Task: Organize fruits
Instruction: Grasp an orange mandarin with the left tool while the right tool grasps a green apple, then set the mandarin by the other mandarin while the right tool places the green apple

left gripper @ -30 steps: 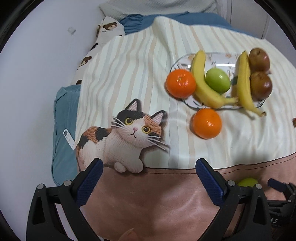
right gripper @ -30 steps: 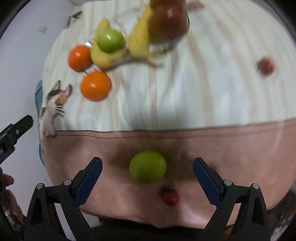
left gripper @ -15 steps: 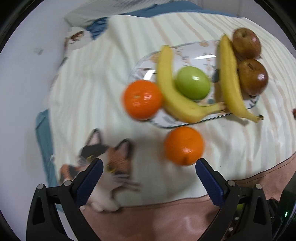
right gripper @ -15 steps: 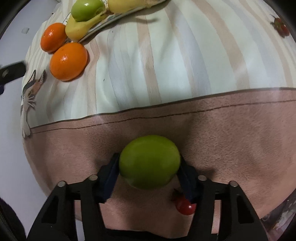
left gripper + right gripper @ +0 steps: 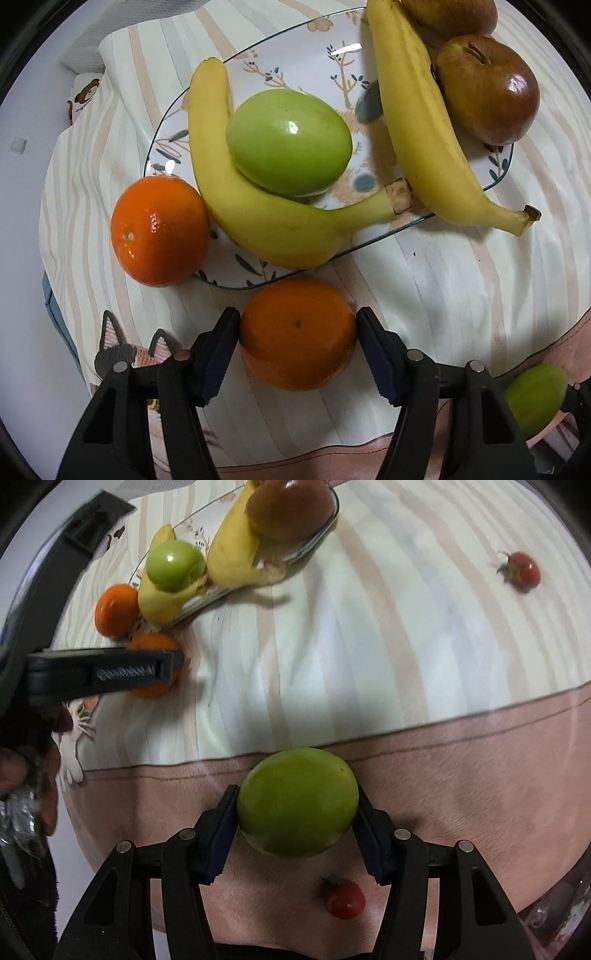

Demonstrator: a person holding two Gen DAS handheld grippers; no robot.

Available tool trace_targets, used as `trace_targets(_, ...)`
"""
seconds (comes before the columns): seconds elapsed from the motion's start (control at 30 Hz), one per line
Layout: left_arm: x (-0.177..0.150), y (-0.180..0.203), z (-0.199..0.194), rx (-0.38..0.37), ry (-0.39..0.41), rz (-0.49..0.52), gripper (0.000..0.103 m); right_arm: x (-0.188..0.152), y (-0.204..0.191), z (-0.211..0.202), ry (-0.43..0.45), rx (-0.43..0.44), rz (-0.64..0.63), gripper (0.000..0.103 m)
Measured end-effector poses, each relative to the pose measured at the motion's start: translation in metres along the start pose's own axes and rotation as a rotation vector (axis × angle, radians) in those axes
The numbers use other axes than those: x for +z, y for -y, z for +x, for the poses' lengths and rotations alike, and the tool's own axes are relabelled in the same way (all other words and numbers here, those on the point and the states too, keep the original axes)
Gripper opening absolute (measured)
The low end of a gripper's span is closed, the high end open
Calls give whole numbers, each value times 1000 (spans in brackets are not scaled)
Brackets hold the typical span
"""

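Orange and round, a mandarin (image 5: 297, 338) sits between the blue pads of the left tongs (image 5: 298, 332), both pads touching its sides, so the tongs are clamped on it while it rests on the striped blanket (image 5: 461, 280). Just ahead of those tongs lies the patterned plate (image 5: 317, 48), its near rim almost at the held fruit. On the plate, ahead, a green apple (image 5: 289, 142) is cradled in the curve of a banana (image 5: 258, 210); to the right of it a second banana (image 5: 424, 140) leans against a brown-red apple (image 5: 487, 88). A second mandarin (image 5: 159, 230) sits ahead and to the left, touching the plate's edge and the first banana.

The right tongs (image 5: 297, 805) are closed on a green fruit (image 5: 297, 801), gripped at both sides above the pink band of the blanket. Below the fruit, between the arms of the tongs, lies a cherry tomato (image 5: 345, 901). Another cherry tomato (image 5: 522, 570) lies far ahead and to the right, well apart from the plate.
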State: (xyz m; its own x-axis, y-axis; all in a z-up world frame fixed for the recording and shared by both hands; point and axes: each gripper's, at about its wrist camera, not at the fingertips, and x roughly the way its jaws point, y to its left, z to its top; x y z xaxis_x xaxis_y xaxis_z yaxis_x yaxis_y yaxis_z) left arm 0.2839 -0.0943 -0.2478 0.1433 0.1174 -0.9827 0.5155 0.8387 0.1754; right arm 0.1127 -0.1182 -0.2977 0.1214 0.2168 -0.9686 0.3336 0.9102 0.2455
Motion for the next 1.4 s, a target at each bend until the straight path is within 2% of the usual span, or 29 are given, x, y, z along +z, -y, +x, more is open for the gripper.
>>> trace_targets(0.2, -20, -17, -10, -46, 21, -68, 61, 11, -5, 0, -1, -7, -22, 61)
trace_targets(0.37, -67, -31, -26, -86, 10, -123, 61, 13, -23, 5, -24, -1, -94, 61)
trace_targets(0.57, -127, -50, -38, -157, -34, -235, 61, 11, -42, 18, -81, 9, -166, 61)
trace_targets(0.7, -147, -55, -15, -168, -86, -275, 62, 12, -49, 30, -117, -8, -201, 61)
trace_targets(0.97, -152, -56, -3, -186, -86, -273, 63, 14, -61, 51, -156, -42, -227, 61)
trace_targets(1.1, -140, -50, 2, -181, -98, -269, 63, 22, -67, 60, -167, -44, -220, 61)
trace_targets(1.23, -143, -46, 4, -170, -86, -265, 61, 18, -58, 61, -177, -29, -186, 61)
trace_targets(1.33, -121, -35, -1, -158, -67, -257, 60, 18, -60, 62, -169, -29, -187, 61)
trace_targets(1.4, -119, -35, -8, -144, -40, -246, 59, 16, -64, 61, -159, -37, -202, 61)
